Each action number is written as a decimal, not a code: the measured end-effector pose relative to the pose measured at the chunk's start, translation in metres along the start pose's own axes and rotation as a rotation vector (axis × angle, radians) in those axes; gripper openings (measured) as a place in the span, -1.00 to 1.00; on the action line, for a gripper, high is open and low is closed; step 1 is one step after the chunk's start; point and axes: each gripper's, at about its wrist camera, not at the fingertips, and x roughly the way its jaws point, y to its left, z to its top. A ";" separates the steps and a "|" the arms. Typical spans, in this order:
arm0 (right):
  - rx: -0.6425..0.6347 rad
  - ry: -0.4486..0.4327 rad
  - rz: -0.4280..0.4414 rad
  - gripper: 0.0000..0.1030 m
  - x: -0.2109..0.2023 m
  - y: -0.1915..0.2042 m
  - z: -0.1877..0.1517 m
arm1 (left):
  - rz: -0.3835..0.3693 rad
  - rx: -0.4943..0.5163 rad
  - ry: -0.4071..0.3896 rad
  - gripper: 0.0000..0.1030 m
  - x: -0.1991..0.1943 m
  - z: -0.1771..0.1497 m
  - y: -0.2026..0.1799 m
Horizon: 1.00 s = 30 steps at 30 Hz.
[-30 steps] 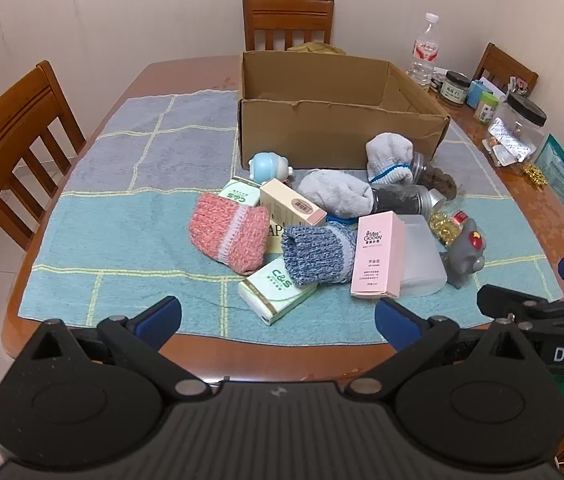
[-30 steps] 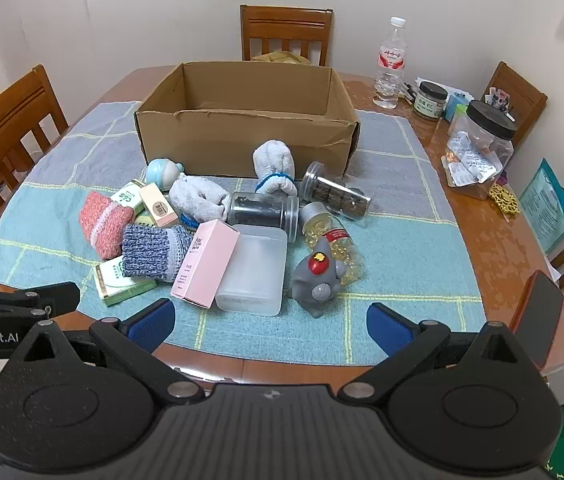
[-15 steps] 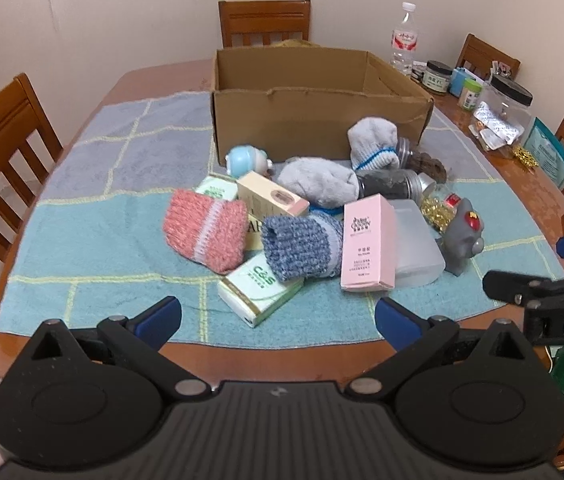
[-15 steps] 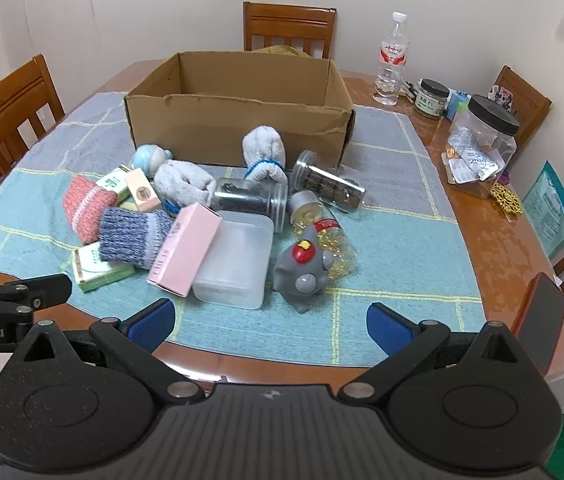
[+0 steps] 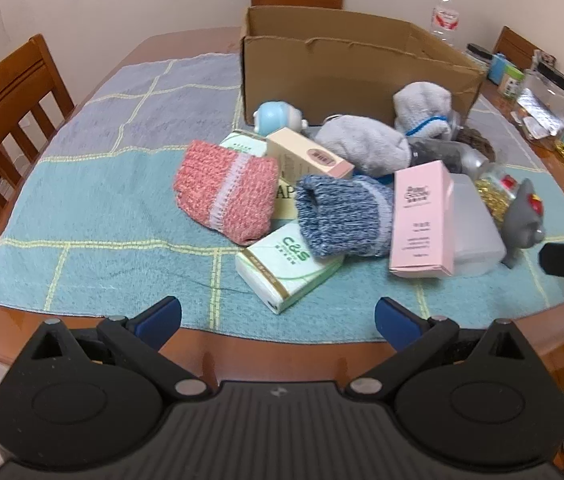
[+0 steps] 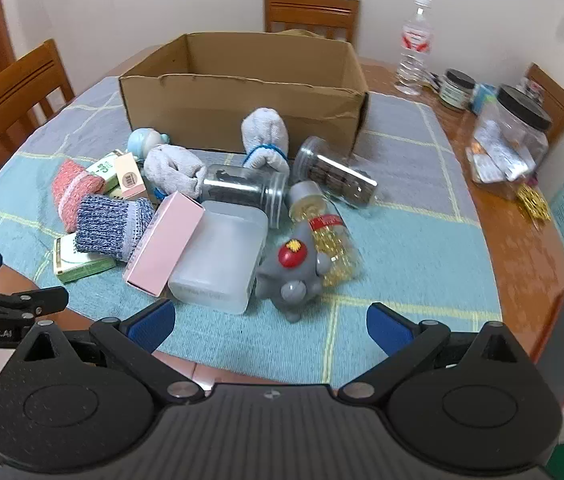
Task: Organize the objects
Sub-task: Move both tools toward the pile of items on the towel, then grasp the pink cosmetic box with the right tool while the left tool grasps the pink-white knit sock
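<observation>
While your 2 grippers hang at the near table edge, the goods to sort lie heaped on the blue-green cloth [image 5: 93,184] in front of the cardboard box [image 6: 241,92], which stands open-topped toward the far side of the table.

Heap, left part: 1 pink knitted sock [image 5: 223,190], resting partly on a cream carton [image 5: 308,156]; 1 blue knitted sock [image 5: 342,216], lying across a green C&S tissue pack [image 5: 286,268]; 1 second green pack [image 5: 241,146] behind the pink sock; 1 pale blue round toy [image 5: 277,118] just beside the box wall.

Heap, middle: 1 pink carton [image 6: 165,240], leaning on a frosted plastic container [image 6: 221,256]; 2 grey sock bundles, 1 lying flat [image 6: 173,170], 1 upright with a blue band [image 6: 263,138] touching the box front.

Heap, right part: 1 jar with dark contents [image 6: 241,192], on its side; 1 jar with brown pieces [image 6: 336,172], on its side; 1 bottle of yellow capsules [image 6: 326,232], lying; 1 grey toy with a red spot [image 6: 292,274], touching that bottle.

Your left gripper [image 5: 277,314] has its blue-tipped fingers spread wide, gripping nothing, nearest the C&S pack. Your right gripper [image 6: 269,320] is likewise spread wide and bare, nearest the grey toy and frosted container.

Table margin, right: 1 water bottle [image 6: 414,48], 1 large black-lidded jar [image 6: 514,136]. Wooden chairs [image 6: 13,96] surround the table.
</observation>
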 end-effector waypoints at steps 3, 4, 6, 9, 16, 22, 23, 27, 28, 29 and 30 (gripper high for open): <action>-0.052 -0.008 0.038 1.00 0.004 0.000 0.009 | 0.030 -0.020 0.009 0.99 0.011 0.000 0.005; -0.070 -0.012 0.048 1.00 0.005 0.001 0.012 | 0.038 -0.026 0.015 0.99 0.015 0.001 0.006; -0.113 -0.017 0.073 1.00 0.008 0.004 0.020 | 0.050 -0.041 0.025 0.99 0.023 0.001 0.010; -0.176 -0.018 0.125 1.00 0.013 0.012 0.032 | 0.081 -0.061 0.043 0.99 0.033 0.002 0.016; -0.336 0.023 0.228 1.00 0.029 0.038 0.048 | 0.131 -0.107 0.064 0.99 0.043 0.001 0.036; -0.453 0.051 0.280 1.00 0.045 0.055 0.050 | 0.172 -0.117 0.064 0.99 0.046 0.008 0.043; -0.475 0.053 0.283 1.00 0.047 0.058 0.050 | 0.172 -0.120 0.066 0.99 0.046 0.009 0.043; -0.573 0.063 0.293 1.00 0.054 0.068 0.049 | 0.169 -0.121 0.079 0.99 0.046 0.009 0.043; -0.599 0.065 0.299 1.00 0.056 0.070 0.049 | 0.166 -0.121 0.083 0.99 0.044 0.009 0.042; -0.639 0.070 0.303 1.00 0.058 0.073 0.047 | 0.164 -0.122 0.084 0.99 0.043 0.009 0.043; -0.675 0.074 0.304 1.00 0.059 0.075 0.046 | 0.163 -0.127 0.086 0.99 0.041 0.009 0.043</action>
